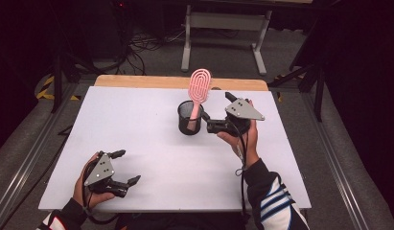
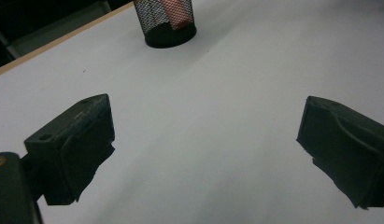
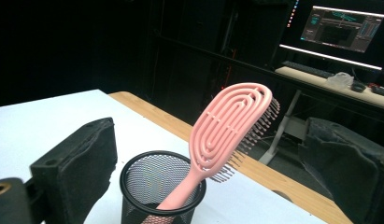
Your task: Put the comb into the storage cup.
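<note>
A pink hairbrush (image 1: 200,86) stands handle-down in a black mesh cup (image 1: 189,119) near the middle back of the white table (image 1: 151,143), with its head leaning out over the rim. My right gripper (image 1: 217,108) is just right of the cup, open and holding nothing. In the right gripper view the hairbrush (image 3: 229,128) and cup (image 3: 154,182) sit between the spread jaws, apart from them. My left gripper (image 1: 126,167) rests open near the front left edge, far from the cup. In the left gripper view the cup (image 2: 168,21) is far ahead.
A wooden strip (image 1: 180,82) runs along the table's far edge. Beyond it stand a white desk frame (image 1: 223,33) and floor cables. In the right gripper view a lit monitor (image 3: 344,23) sits on a desk behind.
</note>
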The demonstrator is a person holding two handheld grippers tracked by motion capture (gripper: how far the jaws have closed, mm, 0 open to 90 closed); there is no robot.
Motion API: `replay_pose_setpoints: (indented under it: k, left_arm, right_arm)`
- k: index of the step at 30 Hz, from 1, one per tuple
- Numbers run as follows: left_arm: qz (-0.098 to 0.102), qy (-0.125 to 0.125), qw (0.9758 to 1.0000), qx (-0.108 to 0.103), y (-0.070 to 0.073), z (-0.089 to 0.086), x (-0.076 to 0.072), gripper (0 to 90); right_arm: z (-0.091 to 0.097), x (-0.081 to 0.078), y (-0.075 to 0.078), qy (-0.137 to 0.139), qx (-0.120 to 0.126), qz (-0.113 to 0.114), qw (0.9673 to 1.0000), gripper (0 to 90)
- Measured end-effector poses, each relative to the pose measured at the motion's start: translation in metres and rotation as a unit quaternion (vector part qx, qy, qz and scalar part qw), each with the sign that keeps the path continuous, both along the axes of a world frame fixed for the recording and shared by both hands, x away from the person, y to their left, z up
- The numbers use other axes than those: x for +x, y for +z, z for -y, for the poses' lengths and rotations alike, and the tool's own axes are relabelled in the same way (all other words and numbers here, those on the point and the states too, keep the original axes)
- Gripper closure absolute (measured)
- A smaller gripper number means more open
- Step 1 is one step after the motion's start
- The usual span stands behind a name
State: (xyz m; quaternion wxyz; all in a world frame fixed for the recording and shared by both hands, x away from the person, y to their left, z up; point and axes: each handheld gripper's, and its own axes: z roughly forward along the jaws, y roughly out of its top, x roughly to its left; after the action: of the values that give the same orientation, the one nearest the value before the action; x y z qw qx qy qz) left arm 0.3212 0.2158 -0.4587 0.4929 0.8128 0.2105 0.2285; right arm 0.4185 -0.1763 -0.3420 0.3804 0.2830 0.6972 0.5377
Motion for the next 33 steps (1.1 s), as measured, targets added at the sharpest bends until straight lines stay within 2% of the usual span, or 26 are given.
replay_pose_setpoints:
  k: [25, 33]
  left_arm:
    - [0.000, -0.001, 1.0000, 0.000, 0.000, 0.000, -0.001, 4.9]
    - [0.004, -0.001, 1.0000, -0.004, 0.001, 0.000, -0.002, 4.8]
  right_arm:
    - [-0.003, -0.012, -0.017, 0.002, -0.011, 0.003, 0.9999, 4.7]
    - [-0.003, -0.018, -0.021, 0.005, -0.027, 0.004, 0.9996, 4.8]
